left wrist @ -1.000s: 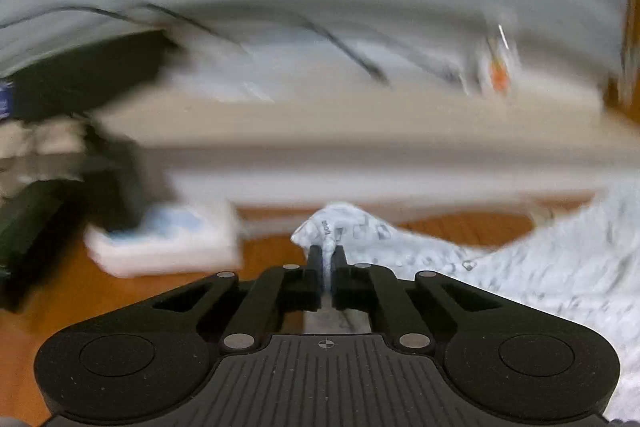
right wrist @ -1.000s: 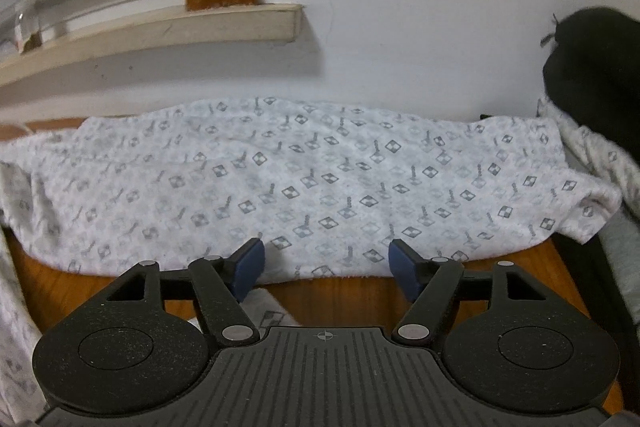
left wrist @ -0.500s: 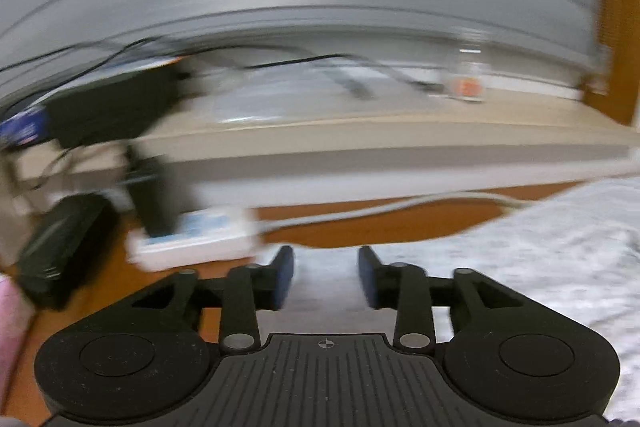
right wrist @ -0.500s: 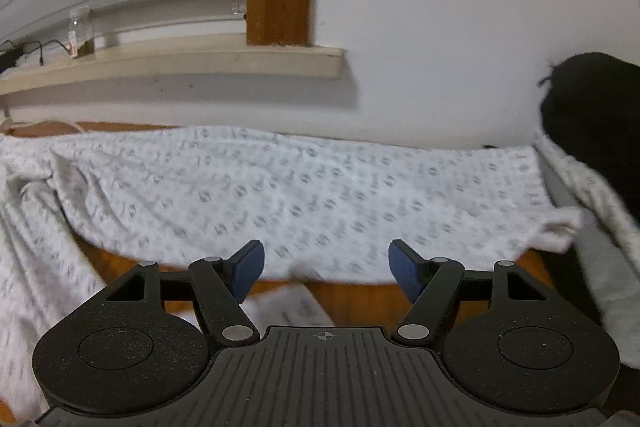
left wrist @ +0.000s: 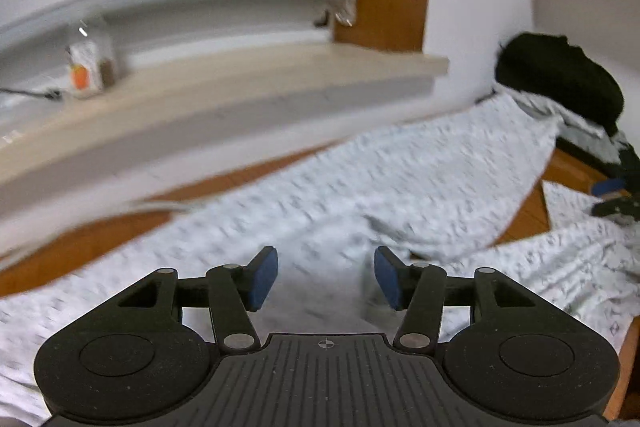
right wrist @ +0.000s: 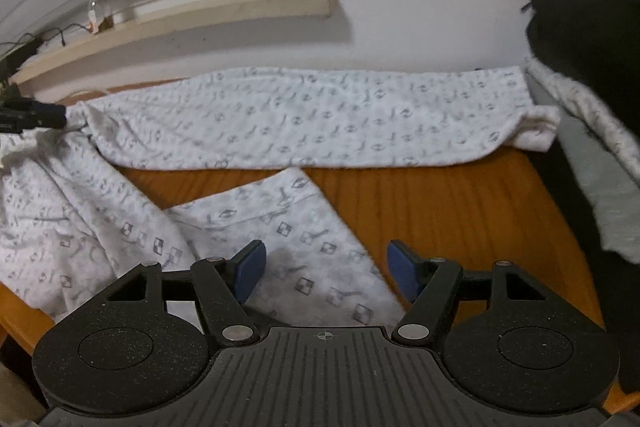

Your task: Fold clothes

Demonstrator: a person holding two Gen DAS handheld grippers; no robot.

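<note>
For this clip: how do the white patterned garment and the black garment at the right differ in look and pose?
The white patterned garment is pale with small grey motifs; the black garment is plain and dark. The patterned one lies spread out, one long part stretched flat along the wall; the black one sits bunched in a mound on the pile at the right. The patterned one covers much of the wooden table; the black one stays at its right end. Both are unfolded and ungripped.
</note>
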